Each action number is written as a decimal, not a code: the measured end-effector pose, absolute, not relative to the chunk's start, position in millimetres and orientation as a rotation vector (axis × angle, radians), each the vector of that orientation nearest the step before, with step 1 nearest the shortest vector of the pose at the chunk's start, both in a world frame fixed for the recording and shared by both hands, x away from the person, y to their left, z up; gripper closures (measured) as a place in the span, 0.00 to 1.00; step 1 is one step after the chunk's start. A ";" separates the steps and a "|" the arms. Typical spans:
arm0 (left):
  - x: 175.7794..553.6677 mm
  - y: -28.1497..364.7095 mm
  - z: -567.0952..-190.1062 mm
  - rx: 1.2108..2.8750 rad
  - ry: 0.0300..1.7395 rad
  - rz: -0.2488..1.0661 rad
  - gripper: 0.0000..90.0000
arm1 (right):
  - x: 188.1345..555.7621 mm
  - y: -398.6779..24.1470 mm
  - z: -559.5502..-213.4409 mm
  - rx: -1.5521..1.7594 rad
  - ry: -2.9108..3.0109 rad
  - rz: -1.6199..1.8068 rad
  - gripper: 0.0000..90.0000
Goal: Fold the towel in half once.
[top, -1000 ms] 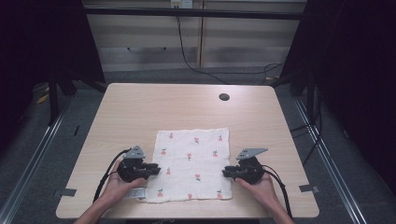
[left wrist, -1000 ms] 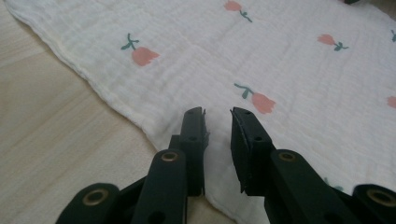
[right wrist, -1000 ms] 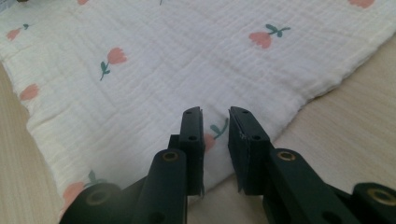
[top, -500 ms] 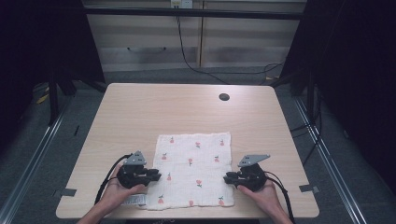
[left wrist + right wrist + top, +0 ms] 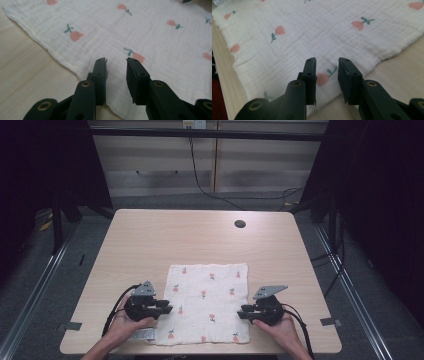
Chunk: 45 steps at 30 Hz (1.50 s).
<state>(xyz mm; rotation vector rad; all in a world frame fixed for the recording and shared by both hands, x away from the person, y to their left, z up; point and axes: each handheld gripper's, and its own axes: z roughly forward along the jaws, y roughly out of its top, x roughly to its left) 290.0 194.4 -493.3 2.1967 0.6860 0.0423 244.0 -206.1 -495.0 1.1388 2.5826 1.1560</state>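
The white muslin cloth printed with small pink tulips (image 5: 207,302) lies flat and square on the near half of the pale wooden table (image 5: 200,240), its near edge running close along the table's near edge. Nearest to me, at the cloth's left side, the left gripper (image 5: 167,308) rests low with its black jaws parted over the hem; the left gripper view shows a clear gap between the pads with nothing pinched, only the cloth (image 5: 140,30) lying beneath. Those jaws have just been opening. At the cloth's right side the right gripper (image 5: 241,313) sits likewise, released, its jaws having just been opening too, and the right gripper view shows the fabric (image 5: 317,32) loose under the open gap. Under the person's left hand a small grey strip (image 5: 142,334) lies just beside the cloth's near left corner. Beyond the cloth, near the table's far edge, sits a dark round cable hole (image 5: 240,224), well apart from it.

I judge the cloth light, soft and limp, with a crinkled weave that should give the pads good purchase. It will sag and fold wherever unsupported. The stitched hem near a corner looks the firmest place to pinch, one corner per gripper.
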 end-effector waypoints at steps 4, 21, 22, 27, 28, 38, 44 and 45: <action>299.7 188.9 -488.6 2.187 0.701 0.060 0.77 | 253.9 -205.9 -484.8 1.128 2.534 1.196 0.75; 339.2 181.5 -499.0 2.187 0.795 0.109 0.78 | 339.0 -227.0 -473.0 1.215 2.378 1.201 0.76; 339.2 181.5 -500.5 2.195 0.794 0.107 0.78 | 343.4 -228.2 -474.2 1.228 2.368 1.206 0.76; 338.2 182.6 -501.9 2.189 0.778 0.116 0.78 | 367.9 -232.5 -485.4 1.285 2.364 1.129 0.76; 338.0 182.8 -502.1 2.187 0.776 0.119 0.78 | 371.5 -233.3 -487.2 1.292 2.365 1.117 0.76; 338.5 185.3 -503.5 2.170 0.780 0.096 0.78 | 399.3 -236.2 -499.9 1.377 2.336 1.063 0.71; 338.4 184.9 -503.4 2.169 0.783 0.097 0.78 | 403.3 -237.0 -504.0 1.387 2.330 1.071 0.72; 338.4 184.7 -503.1 2.172 0.783 0.097 0.78 | 403.5 -236.5 -504.2 1.379 2.339 1.080 0.77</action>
